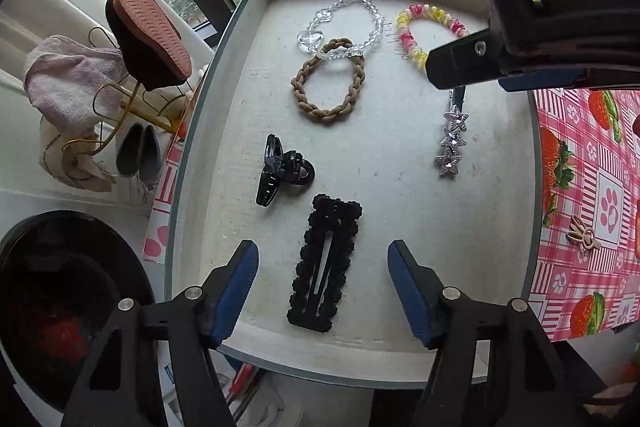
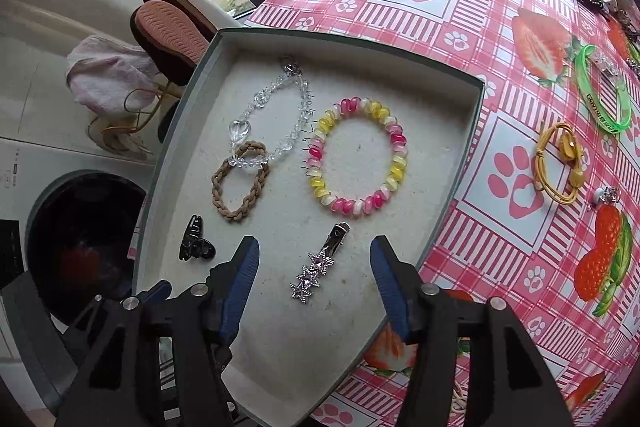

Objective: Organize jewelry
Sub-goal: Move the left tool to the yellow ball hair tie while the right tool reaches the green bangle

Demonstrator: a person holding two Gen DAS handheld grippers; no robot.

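While hovering agape and empty: left tongs (image 1: 323, 291) straddling light, stiff black beaded snap clip (image 1: 325, 263) in grey tray (image 1: 192, 155); right tongs (image 2: 314, 287) flanking slippery star-studded silver clip (image 2: 316, 273), inviting long-edge pinching.

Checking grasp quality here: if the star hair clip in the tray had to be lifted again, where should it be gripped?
Grip the star hair clip across its narrow width at the middle star, coming straight down. It lies flat on the tray, long and thin, with clear floor on both sides.
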